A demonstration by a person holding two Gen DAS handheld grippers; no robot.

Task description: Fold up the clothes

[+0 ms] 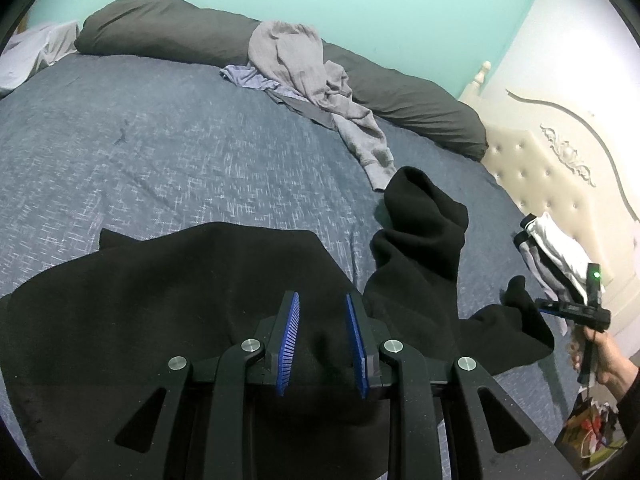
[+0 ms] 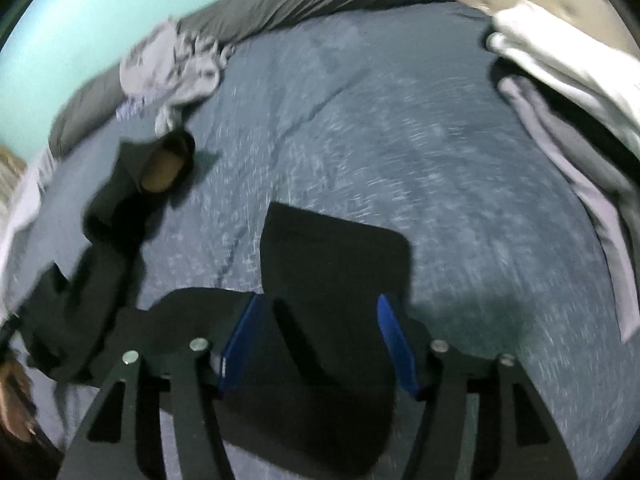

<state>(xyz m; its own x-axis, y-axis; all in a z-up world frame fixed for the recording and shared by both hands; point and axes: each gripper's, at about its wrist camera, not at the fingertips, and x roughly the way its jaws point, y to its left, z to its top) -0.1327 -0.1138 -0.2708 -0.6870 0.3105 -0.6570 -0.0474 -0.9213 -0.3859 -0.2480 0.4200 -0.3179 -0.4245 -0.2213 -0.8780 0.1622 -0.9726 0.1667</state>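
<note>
In the left wrist view, the black garment (image 1: 168,300) is seen spread on the blue bedspread (image 1: 160,152), 1 sleeve (image 1: 420,240) bunched to the right. The left gripper (image 1: 322,316) is held partly open above it, gripping nothing.

In the right wrist view, which is blurred, the right gripper (image 2: 320,320) is held wide open over a flat black part (image 2: 332,264); nothing is seen clamped. The cloth is judged soft and limp, best pinched at an edge or cuff.

The bedcover (image 1: 168,140) is blue-grey with small white flecks, and the garment (image 1: 160,304) on it is plain black. The bolster (image 1: 168,28) is dark grey, the wall (image 1: 360,4) mint green.
</note>
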